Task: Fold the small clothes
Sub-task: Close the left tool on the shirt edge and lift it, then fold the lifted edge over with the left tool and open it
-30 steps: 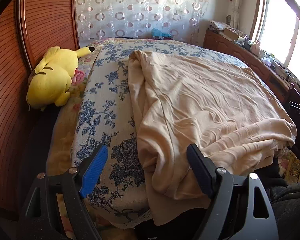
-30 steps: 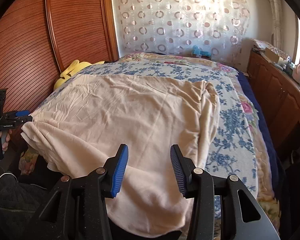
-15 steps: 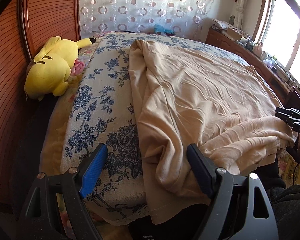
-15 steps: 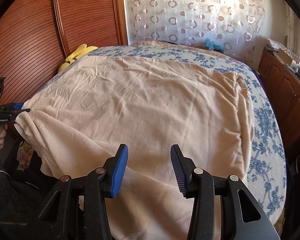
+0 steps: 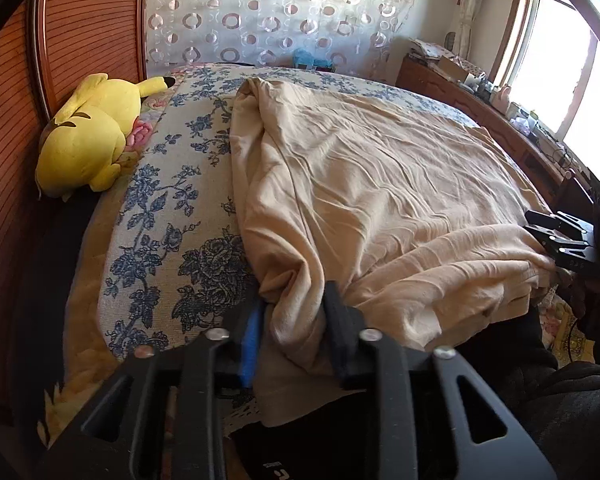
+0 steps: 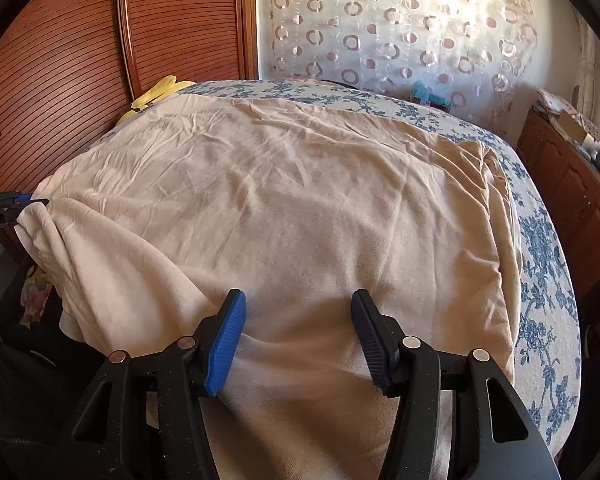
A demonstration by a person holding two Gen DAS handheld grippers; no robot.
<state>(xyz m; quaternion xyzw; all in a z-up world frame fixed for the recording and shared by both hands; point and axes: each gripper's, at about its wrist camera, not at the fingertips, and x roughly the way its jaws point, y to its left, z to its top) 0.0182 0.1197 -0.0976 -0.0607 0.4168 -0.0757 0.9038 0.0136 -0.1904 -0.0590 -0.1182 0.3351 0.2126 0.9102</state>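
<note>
A large beige garment lies spread and wrinkled over the bed, its near edge hanging off the side. In the left wrist view my left gripper is closing, its pads pinching a bunched fold at the garment's near left corner. That same gripper shows at the left edge of the right wrist view, gripping the corner of the beige garment. My right gripper hovers low over the near edge with its jaws opening; cloth lies under and between them, not pinched. It also appears as the right gripper far right.
The bed has a blue floral cover. A yellow plush toy lies at its left edge against ribbed wooden doors. A cluttered wooden dresser runs along the right under a bright window. A circle-patterned curtain hangs behind.
The left jaws have gone from wide open to closed on the garment's bunched corner. The right gripper has come down closer over the cloth and its jaws have spread wider.
</note>
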